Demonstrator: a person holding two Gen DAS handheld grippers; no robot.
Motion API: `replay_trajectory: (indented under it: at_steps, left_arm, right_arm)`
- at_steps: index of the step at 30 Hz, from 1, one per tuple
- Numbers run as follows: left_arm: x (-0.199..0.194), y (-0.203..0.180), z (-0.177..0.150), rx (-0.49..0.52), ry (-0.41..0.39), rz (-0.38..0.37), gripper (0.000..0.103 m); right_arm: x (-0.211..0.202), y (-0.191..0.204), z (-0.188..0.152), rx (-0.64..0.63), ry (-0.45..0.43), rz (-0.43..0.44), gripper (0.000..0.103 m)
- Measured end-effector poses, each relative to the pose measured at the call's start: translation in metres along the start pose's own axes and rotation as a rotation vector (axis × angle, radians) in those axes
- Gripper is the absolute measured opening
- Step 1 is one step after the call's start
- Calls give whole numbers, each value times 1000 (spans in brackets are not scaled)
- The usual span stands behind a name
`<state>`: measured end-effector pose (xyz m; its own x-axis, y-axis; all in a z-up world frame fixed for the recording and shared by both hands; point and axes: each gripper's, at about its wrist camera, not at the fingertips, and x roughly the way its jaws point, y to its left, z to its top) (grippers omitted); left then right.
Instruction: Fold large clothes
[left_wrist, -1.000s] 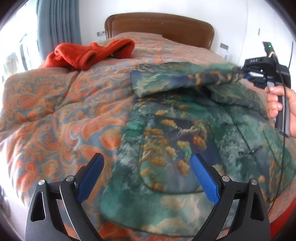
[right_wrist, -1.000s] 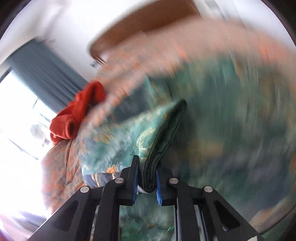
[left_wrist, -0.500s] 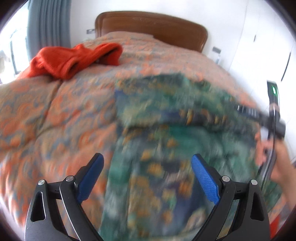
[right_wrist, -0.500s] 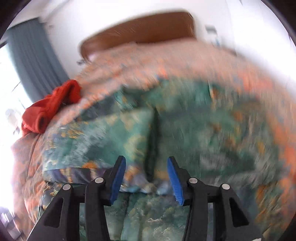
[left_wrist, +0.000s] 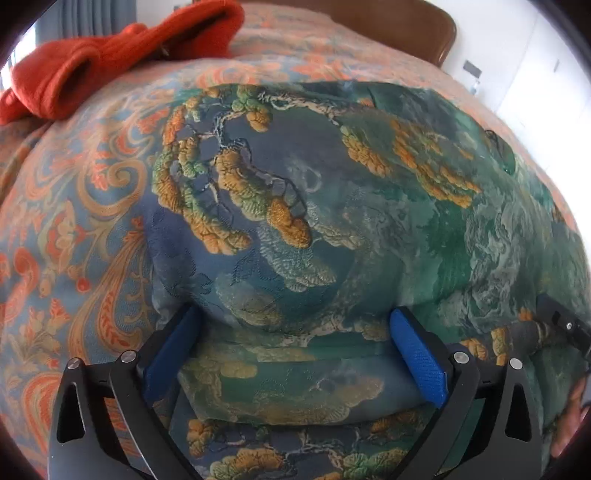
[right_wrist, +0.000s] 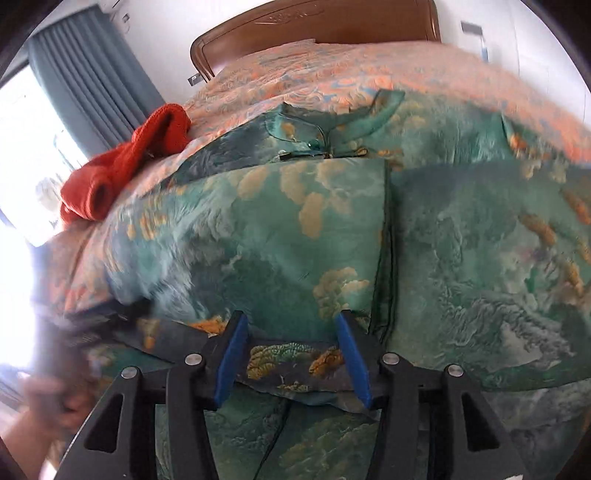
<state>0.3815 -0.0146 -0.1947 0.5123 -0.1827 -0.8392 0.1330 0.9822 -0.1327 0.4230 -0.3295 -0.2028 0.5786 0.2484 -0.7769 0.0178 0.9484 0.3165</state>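
A large green and blue patterned garment (left_wrist: 332, 229) with orange tree motifs lies spread on the bed, one sleeve folded across its body (right_wrist: 280, 236). My left gripper (left_wrist: 295, 354) is open, its blue pads set wide on either side of the folded sleeve's edge, low over the cloth. My right gripper (right_wrist: 293, 354) is open over the sleeve's cuff end (right_wrist: 295, 362), holding nothing. The garment's collar (right_wrist: 332, 129) lies at the far side. The right gripper's tip shows at the right edge of the left wrist view (left_wrist: 561, 325).
The bed has an orange and blue paisley cover (left_wrist: 74, 229). A red knitted garment (left_wrist: 110, 55) lies crumpled at the far left, also in the right wrist view (right_wrist: 125, 166). A wooden headboard (right_wrist: 314, 26) stands behind. Blue curtains (right_wrist: 92, 81) hang at the left window.
My right gripper has let go of the sleeve and opened, leaving it laid across the garment. My left gripper has moved forward and down close over the folded sleeve.
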Motion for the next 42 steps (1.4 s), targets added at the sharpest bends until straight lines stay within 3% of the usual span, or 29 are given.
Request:
replay_trajectory:
  at_steps: [5,10,14,17,20,24,27,31,35,37,40,42]
  left_arm:
    - [-31,-11,9,48,-21,37,100]
    - [-60,-15,52,-3,-106,-27,100]
    - [-25,-10,84,-21,-87,49,100]
    - [20,12,91,-108,-28,123,102]
    - [46,33,83,-208,26,105,103]
    - [39,25,75,-153,17,147,103]
    - [6,23,69,-134,-15,119,100]
    - [-75,28,26,-98,-74,16,100]
    - [-161,32,-51,6,-122,-7,101]
    - [-198,34,-93,52,-147,-14,101]
    - [-227,32,-137,80,-161,7,101]
    - [-231,33,-147,79,-167,16,101]
  right_arm:
    - [5,2,-4,-35,0,-6,51]
    - [3,-2,-13,-30,-44,12,51]
    - [-3,-8,-18,-23,-63,29,51]
    - [-5,-11,-21,-16,-73,46,51]
    - [-4,-14,-23,-16,-83,56,51]
    - [-3,-11,-28,-38,-101,40,51]
    - [-4,-9,-30,-49,-107,23,51]
    - [-10,-12,-31,-38,-124,52,52]
    - [-36,-8,-29,-20,-121,67,54]
    - [-78,2,-38,-9,-172,58,71]
    - [-142,24,-72,-84,-242,45,81]
    - [-181,40,-106,-157,-272,-8,81]
